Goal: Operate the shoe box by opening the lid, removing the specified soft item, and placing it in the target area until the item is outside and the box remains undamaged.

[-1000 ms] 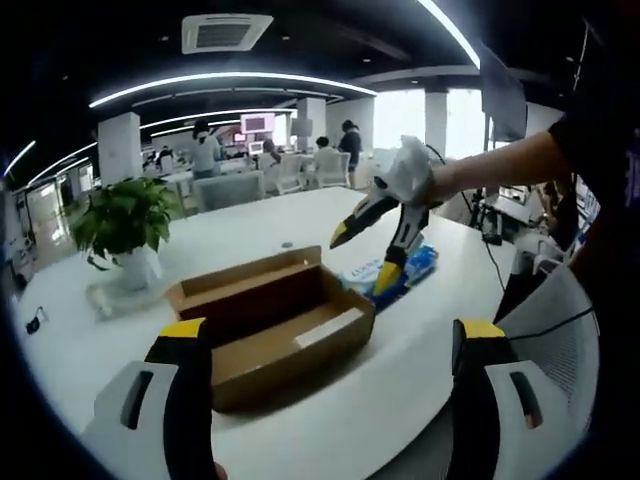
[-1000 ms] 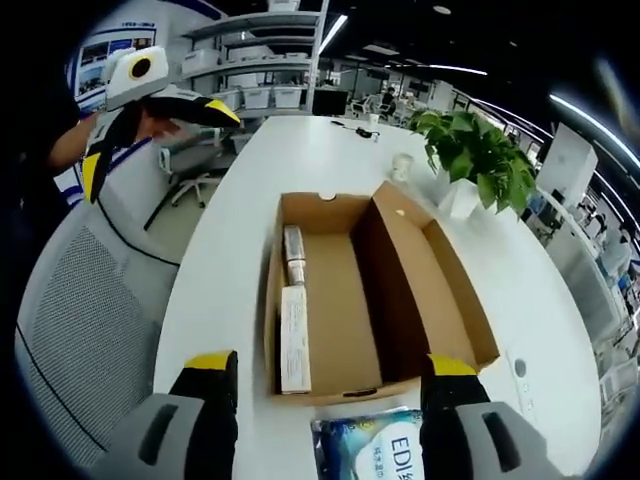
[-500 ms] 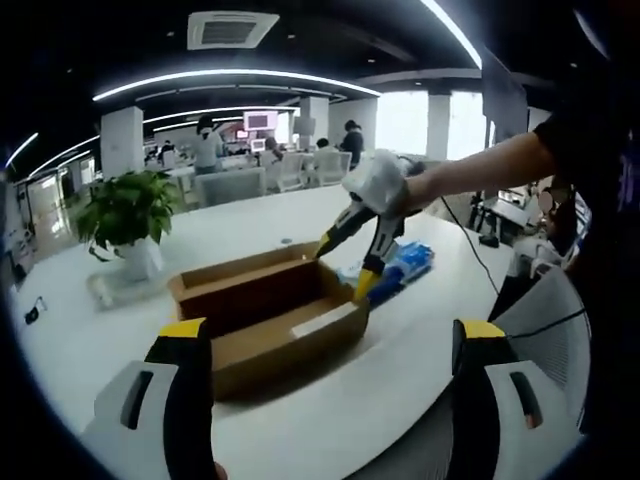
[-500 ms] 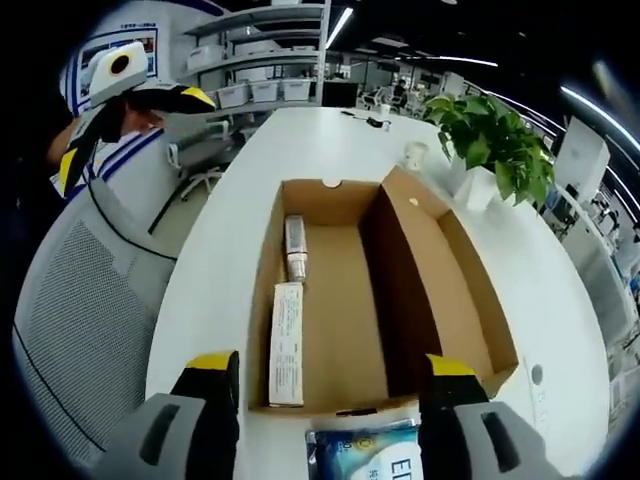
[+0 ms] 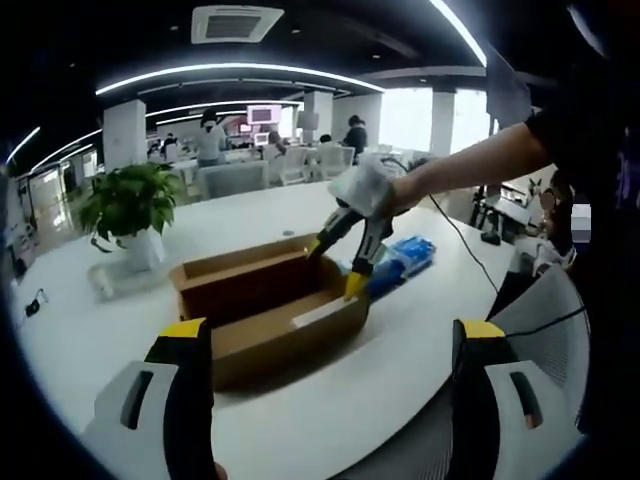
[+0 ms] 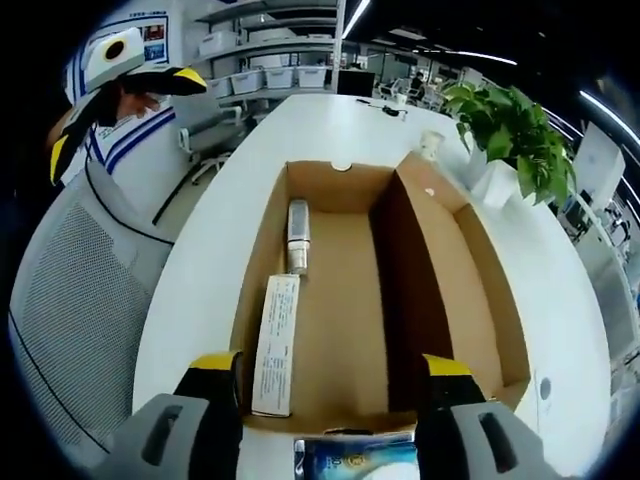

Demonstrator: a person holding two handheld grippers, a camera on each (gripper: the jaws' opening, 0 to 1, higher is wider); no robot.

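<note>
In the right gripper view, we are holding our right gripper (image 6: 325, 385) with its jaws spread wide and nothing between them, poised over the near end of the open shoe box (image 6: 375, 300). A blue soft pack (image 6: 355, 458) is lying on the white table (image 6: 200, 270) just outside that end, between the jaw bases. Inside the box, a long white carton (image 6: 274, 343) and a silver tube (image 6: 297, 235) are resting along the left wall. Farther off, a potted plant (image 6: 515, 135) is standing.

In the left gripper view, our left gripper (image 5: 330, 345) is hanging wide open and empty, back from the box (image 5: 265, 310). Beyond it, the right gripper (image 5: 338, 265) is reaching over the box's far end, with the blue pack (image 5: 400, 262) behind it.
</note>
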